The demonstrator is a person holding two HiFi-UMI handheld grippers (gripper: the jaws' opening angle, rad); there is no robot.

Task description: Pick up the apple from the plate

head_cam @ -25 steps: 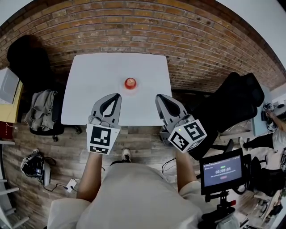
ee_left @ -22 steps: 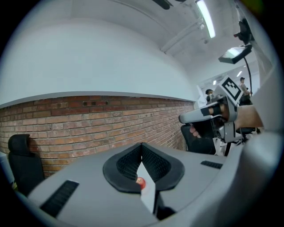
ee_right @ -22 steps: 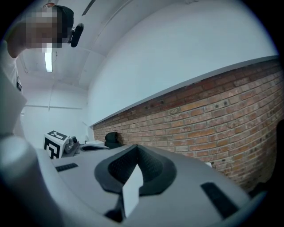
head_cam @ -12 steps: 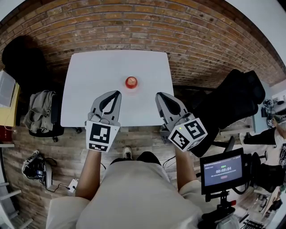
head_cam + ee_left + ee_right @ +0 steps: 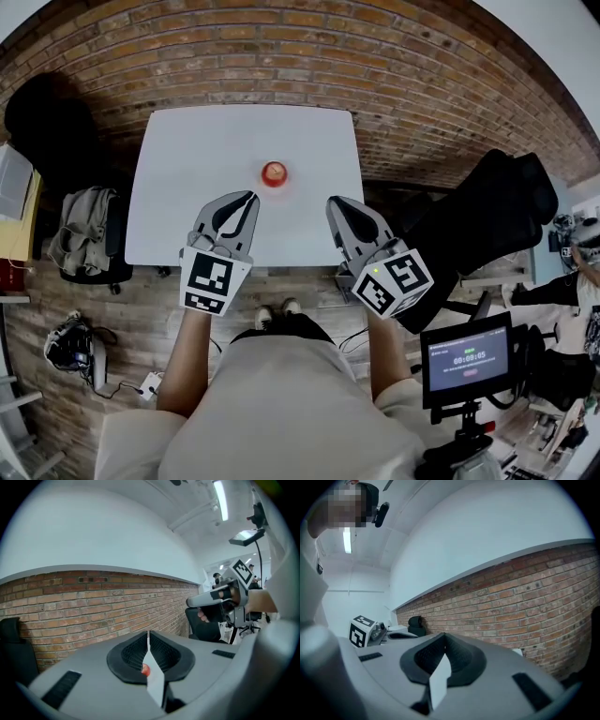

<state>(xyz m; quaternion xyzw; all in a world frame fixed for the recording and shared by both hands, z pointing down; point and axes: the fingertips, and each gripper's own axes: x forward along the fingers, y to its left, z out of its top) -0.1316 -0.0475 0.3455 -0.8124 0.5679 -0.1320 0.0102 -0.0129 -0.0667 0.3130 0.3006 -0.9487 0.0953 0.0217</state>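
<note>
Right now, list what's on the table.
Only the apple shows on the table, near its middle. What it rests on is too small to make out. The left gripper and right gripper cover parts of the near edge.

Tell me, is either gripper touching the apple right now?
No, the apple sits alone mid-table, while the left gripper and right gripper hang by the near edge of the table, apart from it.

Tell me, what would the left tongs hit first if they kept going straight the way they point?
Probably the apple: the left tongs, shut, aim across the white table toward it, with nothing between. Height is unclear, so they might pass over it.
</note>
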